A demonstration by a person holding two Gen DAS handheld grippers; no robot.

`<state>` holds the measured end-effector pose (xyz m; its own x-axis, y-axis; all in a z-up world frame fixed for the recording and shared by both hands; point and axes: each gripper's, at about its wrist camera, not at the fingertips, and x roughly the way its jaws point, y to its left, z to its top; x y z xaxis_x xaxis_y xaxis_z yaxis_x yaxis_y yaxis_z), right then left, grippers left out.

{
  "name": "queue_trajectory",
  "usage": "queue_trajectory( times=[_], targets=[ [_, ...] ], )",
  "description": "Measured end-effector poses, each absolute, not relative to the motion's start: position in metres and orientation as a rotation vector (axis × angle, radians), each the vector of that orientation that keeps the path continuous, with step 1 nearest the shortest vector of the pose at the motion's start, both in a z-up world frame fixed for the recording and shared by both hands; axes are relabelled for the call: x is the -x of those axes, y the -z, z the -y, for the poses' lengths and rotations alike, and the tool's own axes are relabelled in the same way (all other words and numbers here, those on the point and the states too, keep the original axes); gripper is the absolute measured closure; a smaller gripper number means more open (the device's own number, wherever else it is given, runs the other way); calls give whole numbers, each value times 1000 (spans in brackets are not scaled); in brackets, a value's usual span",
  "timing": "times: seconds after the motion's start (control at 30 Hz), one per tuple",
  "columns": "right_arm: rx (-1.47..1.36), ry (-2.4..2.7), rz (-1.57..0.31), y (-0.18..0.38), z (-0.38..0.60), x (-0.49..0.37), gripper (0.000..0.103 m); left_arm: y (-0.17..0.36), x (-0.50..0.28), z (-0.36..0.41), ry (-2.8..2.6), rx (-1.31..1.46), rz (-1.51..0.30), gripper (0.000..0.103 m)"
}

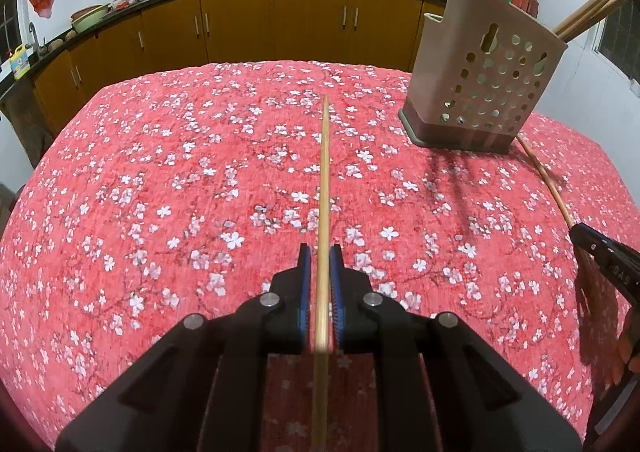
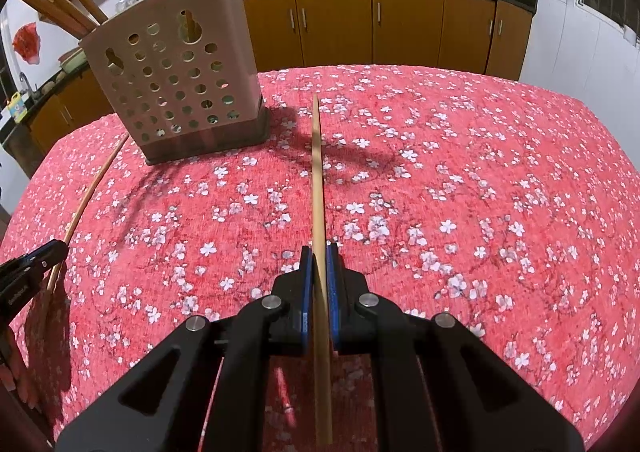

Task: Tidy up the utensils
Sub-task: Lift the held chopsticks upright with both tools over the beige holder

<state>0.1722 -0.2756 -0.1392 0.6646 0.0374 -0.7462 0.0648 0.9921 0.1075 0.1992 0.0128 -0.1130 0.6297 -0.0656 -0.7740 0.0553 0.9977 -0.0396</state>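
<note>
Left gripper (image 1: pixel 320 252) clamped one pale wooden chopstick (image 1: pixel 325 172); right gripper (image 2: pixel 319 252) clamped another chopstick (image 2: pixel 317 172). Perforated beige holder (image 1: pixel 480 88) chopsticks cropped.

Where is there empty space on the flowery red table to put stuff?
Nearly everywhere: the red flowered tablecloth lies bare left of the beige holed plastic chopstick holder and to its right. Crowded only around the holder, where each gripper's wooden chopstick points.

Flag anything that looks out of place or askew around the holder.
Nothing is spilled or damaged. In the perforated utensil holder, the chopsticks splay out at slants rather than standing straight. Each claw, left and right, grips one chopstick not yet put away.
</note>
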Motion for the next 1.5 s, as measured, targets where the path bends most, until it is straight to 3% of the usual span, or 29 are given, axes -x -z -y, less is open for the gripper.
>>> queue_trajectory(
  times=[0.43, 1.03, 1.27, 1.5],
  targets=[
    [-161, 8, -768, 109, 284, -153, 95, 93, -190, -22, 105, 18, -899, 95],
    [-204, 9, -522, 29, 306, -129, 95, -26, -163, -24, 172, 46, -611, 96],
    [-199, -1, -466, 14, 306, -124, 95, -50, -157, -16, 215, 41, -553, 96],
    [-229, -102, -359, -38, 306, -109, 95, -80, -142, -1, 318, 44, -491, 96]
  ],
)
